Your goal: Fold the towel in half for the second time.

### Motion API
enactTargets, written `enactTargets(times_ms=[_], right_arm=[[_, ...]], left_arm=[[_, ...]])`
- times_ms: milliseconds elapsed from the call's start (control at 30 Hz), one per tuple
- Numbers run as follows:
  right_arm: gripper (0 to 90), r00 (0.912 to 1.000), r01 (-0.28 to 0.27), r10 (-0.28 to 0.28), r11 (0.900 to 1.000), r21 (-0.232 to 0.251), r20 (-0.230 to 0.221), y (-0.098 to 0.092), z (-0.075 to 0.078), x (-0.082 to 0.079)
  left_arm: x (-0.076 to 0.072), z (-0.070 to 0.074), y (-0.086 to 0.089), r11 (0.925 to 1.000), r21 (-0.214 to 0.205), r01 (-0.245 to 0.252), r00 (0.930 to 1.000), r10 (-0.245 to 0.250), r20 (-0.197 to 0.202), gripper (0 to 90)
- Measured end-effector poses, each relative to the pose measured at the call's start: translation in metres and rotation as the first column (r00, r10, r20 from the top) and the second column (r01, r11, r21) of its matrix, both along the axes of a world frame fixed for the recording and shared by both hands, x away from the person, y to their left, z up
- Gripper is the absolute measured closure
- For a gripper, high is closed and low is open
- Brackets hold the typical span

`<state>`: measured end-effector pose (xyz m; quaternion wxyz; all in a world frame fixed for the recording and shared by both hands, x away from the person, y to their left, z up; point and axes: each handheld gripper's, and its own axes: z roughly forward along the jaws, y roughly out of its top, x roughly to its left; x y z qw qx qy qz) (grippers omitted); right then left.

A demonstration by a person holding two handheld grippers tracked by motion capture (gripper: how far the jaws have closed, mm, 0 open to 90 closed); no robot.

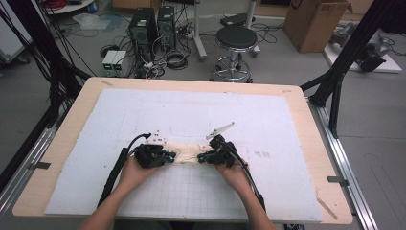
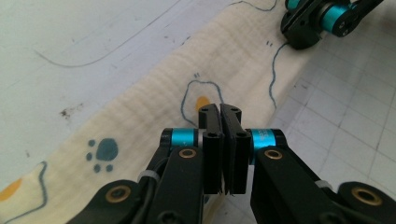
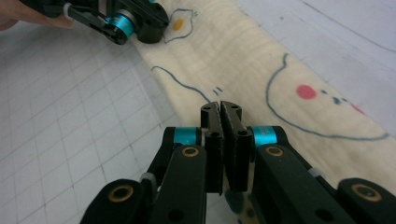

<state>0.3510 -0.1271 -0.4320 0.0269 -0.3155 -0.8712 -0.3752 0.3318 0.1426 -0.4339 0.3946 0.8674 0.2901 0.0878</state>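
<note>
**Both tools pinching cloth edge**

Cream muslin cloth (image 1: 184, 154) with printed animal outlines, folded into a strip on white gridded worktop (image 1: 191, 191). Left tool (image 2: 220, 112) and right tool (image 3: 220, 108) clamped on near edge, apart, likely for a lift or fold.

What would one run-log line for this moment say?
left tool: shut on cloth edge | right tool: shut on cloth edge | cloth: flat on mat

Wooden table (image 1: 72, 124) bears white mat (image 1: 191, 110), perhaps paper.
</note>
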Motion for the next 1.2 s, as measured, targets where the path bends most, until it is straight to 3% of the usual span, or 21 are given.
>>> enactTargets(times_ms=[67, 700, 933, 1000, 1133, 1200], right_arm=[[87.7, 1.0000, 0.000, 0.000, 1.0000, -0.004, 0.001, -0.004, 0.000, 0.000], [84.2, 0.9944, 0.075, -0.073, 0.9966, -0.034, 0.077, -0.067, 0.001, -0.012], [81.0, 0.9916, 0.087, -0.086, 0.9962, -0.006, 0.097, -0.087, 0.000, -0.016], [80.7, 0.9912, 0.091, -0.090, 0.9958, -0.005, 0.098, -0.088, 0.000, -0.016], [73.6, 0.9823, 0.076, -0.077, 0.9970, 0.017, 0.170, -0.084, 0.008, -0.017], [62.1, 0.9773, 0.094, -0.098, 0.9951, 0.029, 0.188, -0.083, 0.011, -0.015]], left_arm=[[0.000, 0.001, 0.003, 0.9998, 0.018, -0.002, 1.0000, 0.002, 0.008, 86.4], [-0.005, -0.002, 0.049, 0.9946, -0.035, -0.098, 0.9952, 0.098, 0.004, 82.2], [-0.006, -0.003, 0.057, 0.9943, -0.047, -0.096, 0.9954, 0.096, 0.001, 81.0], [-0.007, -0.002, 0.057, 0.9939, -0.053, -0.096, 0.9952, 0.097, 0.015, 79.2], [-0.005, 0.003, 0.059, 0.9876, -0.098, -0.123, 0.9900, 0.129, 0.058, 69.7], [-0.002, 0.004, 0.060, 0.9861, -0.096, -0.135, 0.9879, 0.142, 0.063, 65.0]])
